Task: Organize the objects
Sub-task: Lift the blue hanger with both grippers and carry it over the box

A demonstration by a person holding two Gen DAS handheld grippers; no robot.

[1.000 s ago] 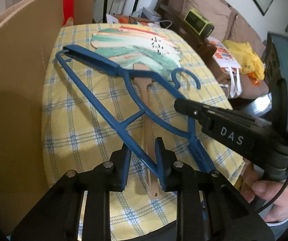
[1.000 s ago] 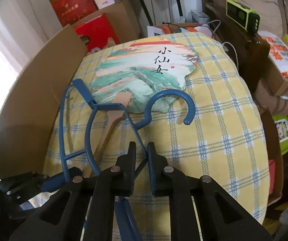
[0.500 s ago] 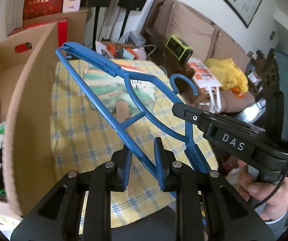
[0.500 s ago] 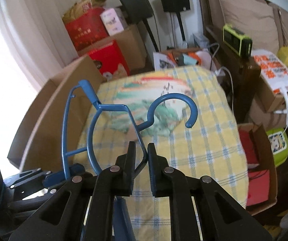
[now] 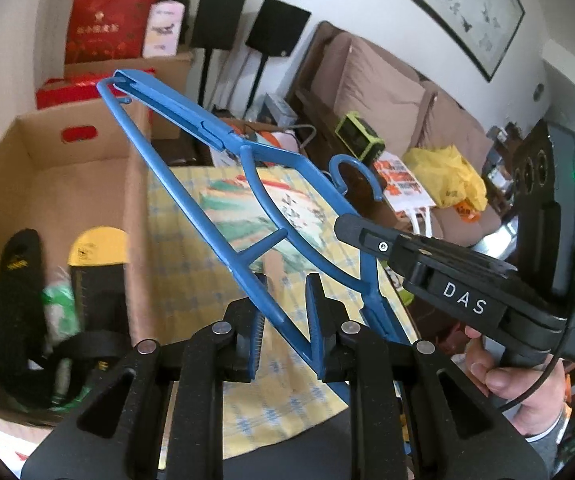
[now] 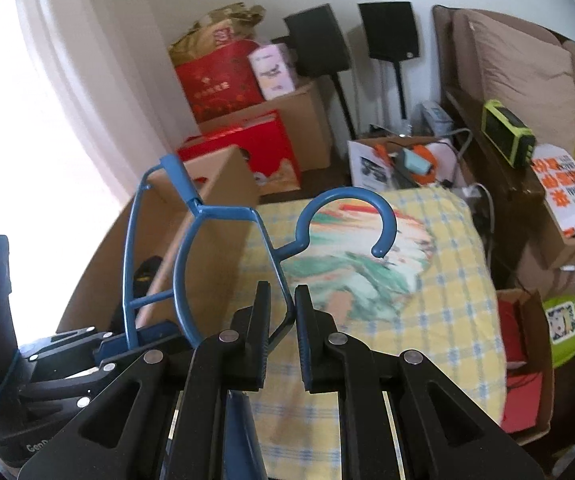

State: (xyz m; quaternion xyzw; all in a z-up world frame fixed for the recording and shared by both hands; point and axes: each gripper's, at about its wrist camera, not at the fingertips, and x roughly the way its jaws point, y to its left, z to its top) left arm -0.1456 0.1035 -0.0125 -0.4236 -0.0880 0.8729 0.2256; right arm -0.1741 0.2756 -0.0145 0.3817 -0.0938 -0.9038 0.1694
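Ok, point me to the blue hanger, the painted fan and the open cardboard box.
blue hanger [image 6: 349, 196]: right wrist view, top of its hook.
painted fan [image 6: 351, 276]: right wrist view, green-streaked face lying on the checked cloth.
open cardboard box [image 5: 71, 184]: left wrist view, bare inner back wall.

1. The left wrist view looked steeply down along its fingers, close over the cardboard box [image 5: 87, 184] and checked cloth [image 5: 191, 264].
2. The right wrist view faced likewise, from the box's opposite side.
3. Both shared the blue hanger [image 5: 223, 216], painted fan [image 6: 359, 272] and sofa [image 5: 387, 88].

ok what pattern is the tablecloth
Yellow with a blue-and-white check; the tablecloth shows best in the right wrist view.
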